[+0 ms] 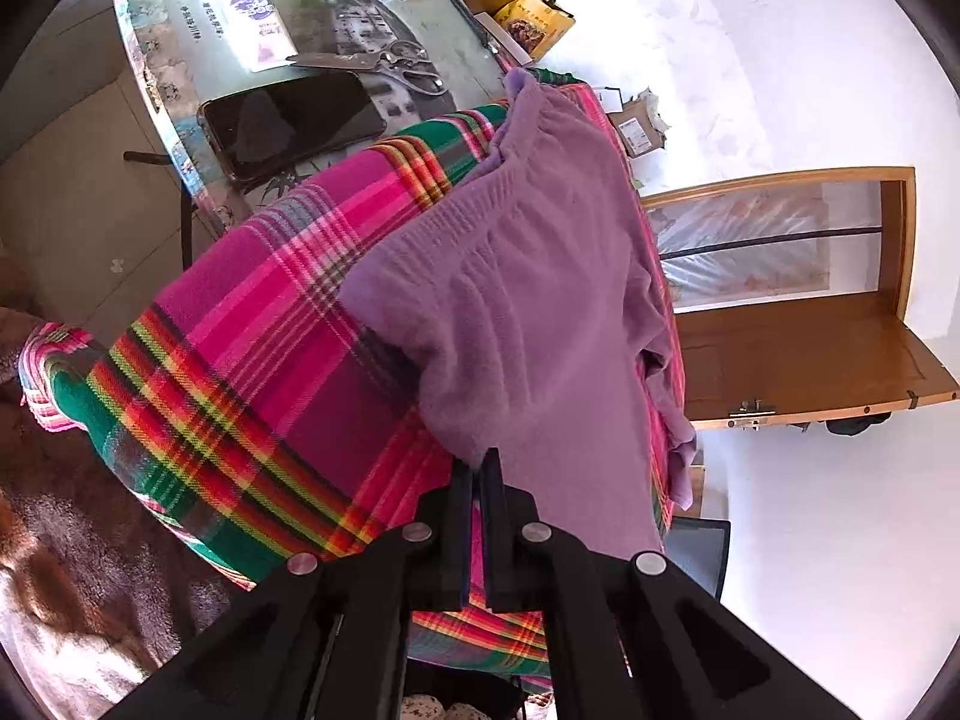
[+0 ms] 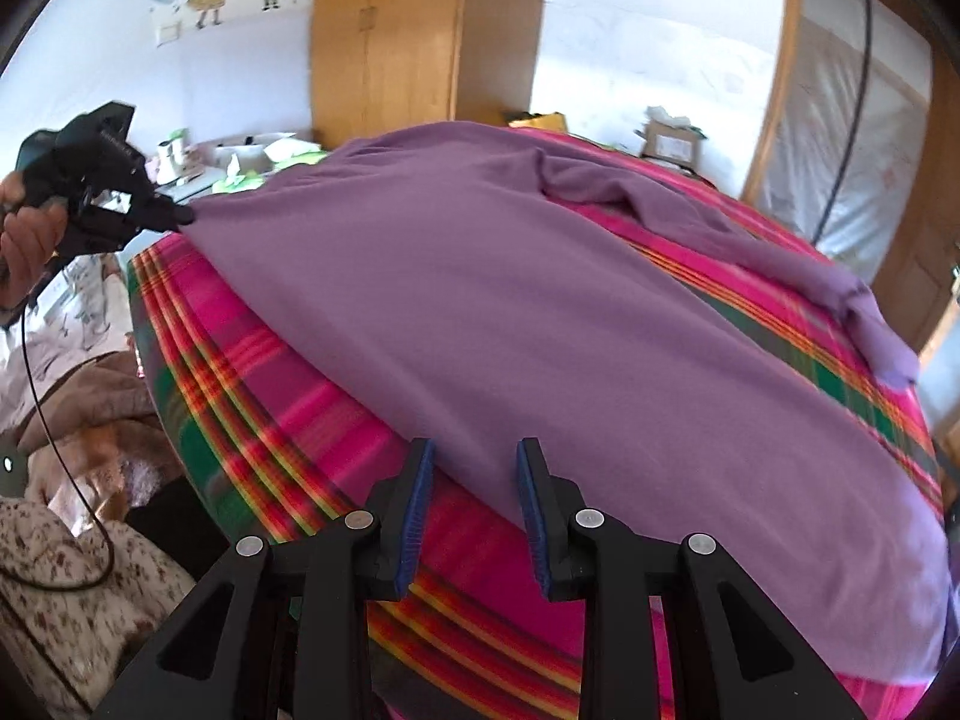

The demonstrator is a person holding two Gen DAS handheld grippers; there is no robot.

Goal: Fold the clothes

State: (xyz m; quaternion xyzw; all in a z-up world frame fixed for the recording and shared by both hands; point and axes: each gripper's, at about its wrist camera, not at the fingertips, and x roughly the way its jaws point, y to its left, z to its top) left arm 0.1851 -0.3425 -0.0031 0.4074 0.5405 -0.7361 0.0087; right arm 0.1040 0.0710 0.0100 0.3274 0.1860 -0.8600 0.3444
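Note:
A purple knit garment [image 1: 528, 312] lies spread over a pink, green and red plaid cloth [image 1: 270, 360]. My left gripper [image 1: 478, 465] is shut on one corner of the garment and holds it slightly raised. In the right wrist view the same garment [image 2: 480, 312] covers most of the plaid cloth [image 2: 270, 396], with a sleeve bunched at the far right. The left gripper [image 2: 183, 216] shows at the far left, pinching the garment's corner. My right gripper [image 2: 477, 450] is open, and the garment's near edge lies just ahead between its blue-padded fingers [image 2: 420, 492].
Beyond the plaid cloth the table top [image 1: 180, 90] carries a black phone [image 1: 294, 120], scissors [image 1: 390, 63] and papers. A cardboard box [image 1: 639, 126] and a wooden door [image 1: 810, 348] lie to the right. A hand [image 2: 24, 246] holds the left gripper, trailing a cable [image 2: 54, 450].

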